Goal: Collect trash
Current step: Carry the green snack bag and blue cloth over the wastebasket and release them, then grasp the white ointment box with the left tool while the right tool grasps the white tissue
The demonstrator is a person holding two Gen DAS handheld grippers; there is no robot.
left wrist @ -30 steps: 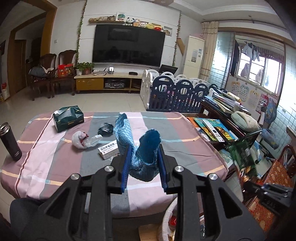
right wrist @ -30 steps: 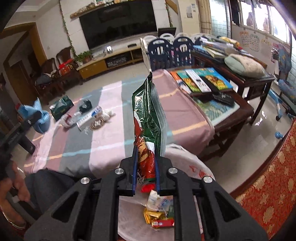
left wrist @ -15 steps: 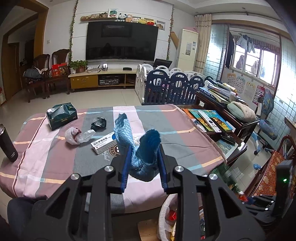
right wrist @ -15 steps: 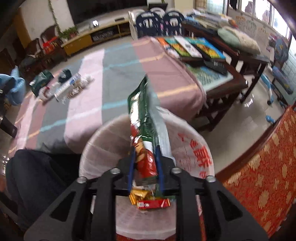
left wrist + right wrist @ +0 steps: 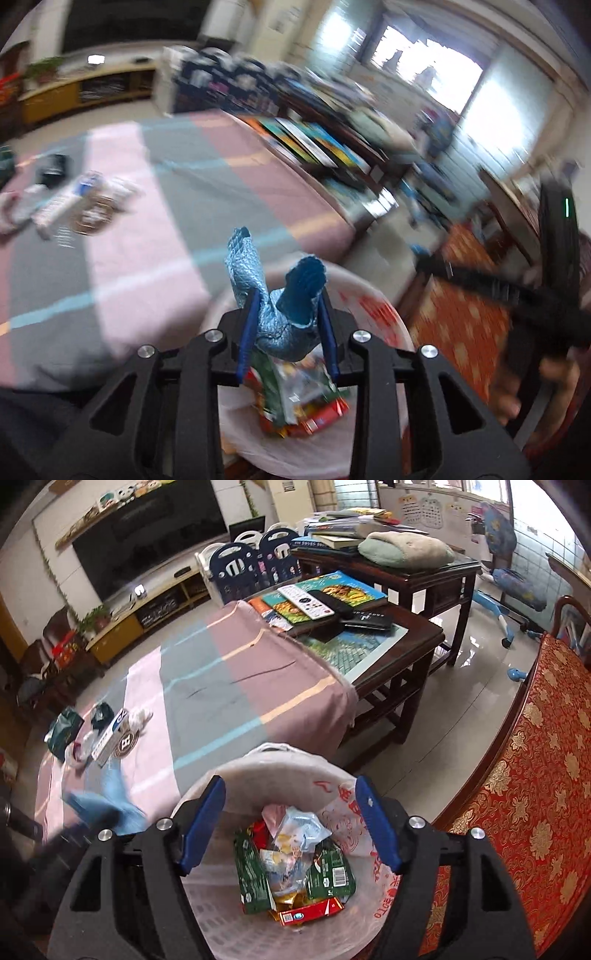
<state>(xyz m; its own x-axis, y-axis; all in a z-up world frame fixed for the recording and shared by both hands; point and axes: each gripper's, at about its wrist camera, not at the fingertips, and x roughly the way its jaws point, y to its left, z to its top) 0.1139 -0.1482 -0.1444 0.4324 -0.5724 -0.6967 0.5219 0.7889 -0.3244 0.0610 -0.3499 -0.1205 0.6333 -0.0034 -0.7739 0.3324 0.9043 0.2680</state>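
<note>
My left gripper [image 5: 288,299] hangs over the white-lined trash bin [image 5: 373,299], pads pressed on a crumpled blue wrapper [image 5: 280,328]; its jaws are opening. The view is blurred by motion. My right gripper [image 5: 291,788] sits just above the same bin [image 5: 295,760], jaws opening wide with nothing between them. The green snack bag [image 5: 253,875] lies inside the bin among other wrappers. In the right wrist view the blue wrapper [image 5: 107,808] shows as a blur at the lower left. A white box [image 5: 110,738], a black bag [image 5: 101,714] and a green pack [image 5: 62,731] lie on the striped tablecloth [image 5: 221,686].
A dark side table [image 5: 417,627] with books and remotes stands beyond the cloth-covered table. A red patterned cushion [image 5: 535,775] borders the bin on the right. In the left wrist view a hand [image 5: 554,376] holds the other gripper at the right edge.
The left gripper swung down and rightward from above the table to over the bin, still gripping the blue wrapper. The right gripper opened and the green snack bag fell into the bin.
</note>
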